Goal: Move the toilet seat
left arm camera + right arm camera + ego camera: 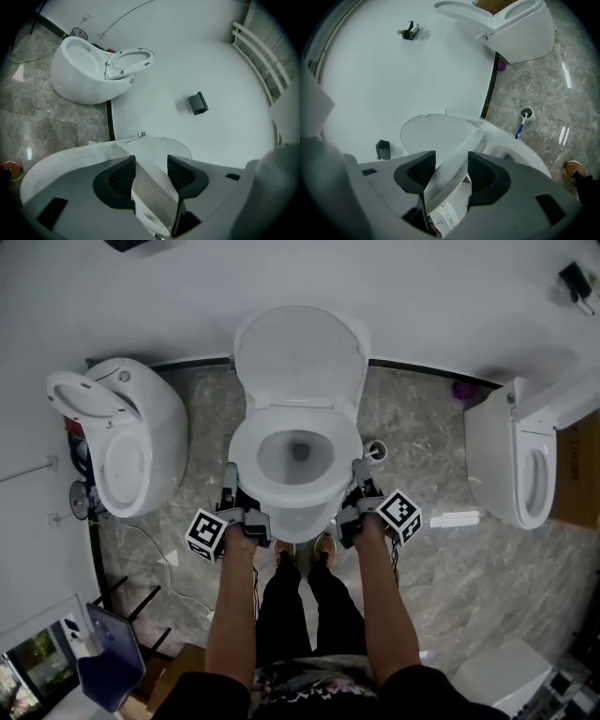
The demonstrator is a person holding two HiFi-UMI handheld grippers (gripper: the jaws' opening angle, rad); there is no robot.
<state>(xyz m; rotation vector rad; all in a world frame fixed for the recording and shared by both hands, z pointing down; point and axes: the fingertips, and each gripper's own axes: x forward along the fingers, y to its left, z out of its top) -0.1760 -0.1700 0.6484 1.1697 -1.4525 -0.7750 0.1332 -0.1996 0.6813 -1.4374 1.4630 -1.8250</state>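
Observation:
The white toilet (pixel 298 507) stands in the middle of the head view with its lid (pixel 300 357) raised against the wall. Its seat (pixel 242 448) is a white ring over the bowl, tilted up off the rim. My left gripper (pixel 228 488) holds the seat's left side and my right gripper (pixel 364 484) its right side. In the left gripper view the seat's edge (pixel 157 190) runs slantwise between the black pads (pixel 123 176) of the left gripper (pixel 151 169). The right gripper view shows the seat's edge (pixel 464 150) likewise clamped in the right gripper (pixel 451 171).
A second toilet (pixel 131 437) stands close on the left and a third (pixel 516 460) on the right, both with lids up. A toilet brush (pixel 377 450) sits by the bowl's right side. The person's feet (pixel 323 547) are at the bowl's front. A blue bin (pixel 108 657) is at lower left.

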